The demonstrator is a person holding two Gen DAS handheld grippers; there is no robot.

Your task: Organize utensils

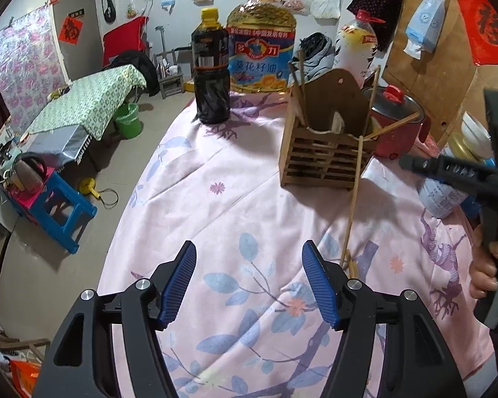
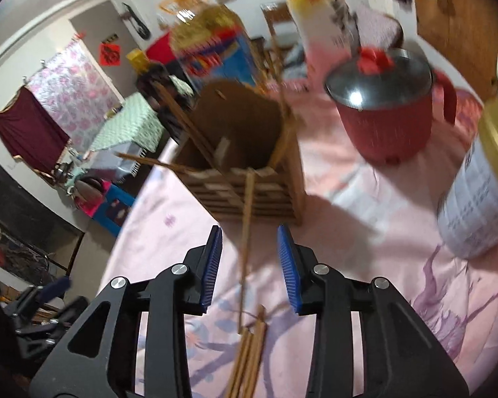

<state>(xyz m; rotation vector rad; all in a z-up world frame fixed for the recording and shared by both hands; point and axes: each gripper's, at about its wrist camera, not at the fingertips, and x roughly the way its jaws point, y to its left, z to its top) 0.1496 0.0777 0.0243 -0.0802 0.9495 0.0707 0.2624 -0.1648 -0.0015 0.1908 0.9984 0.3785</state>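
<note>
A wooden slatted utensil holder (image 1: 325,156) stands on the pink floral tablecloth (image 1: 232,219), with several chopsticks in it. One long chopstick (image 1: 353,199) leans from the cloth up against its front rim. More chopsticks (image 1: 350,265) lie on the cloth by my left gripper's right finger. My left gripper (image 1: 249,285) is open and empty above the cloth. In the right wrist view the holder (image 2: 245,169) is straight ahead. The leaning chopstick (image 2: 245,248) passes between the jaws of my open right gripper (image 2: 249,265), untouched. A bundle of chopsticks (image 2: 249,355) lies below it.
A dark sauce bottle (image 1: 210,69) and a big oil jug (image 1: 260,39) stand behind the holder. A red pot with a steel lid (image 2: 381,106) and a white jar (image 2: 474,199) are on the right. The table edge drops to the floor at left.
</note>
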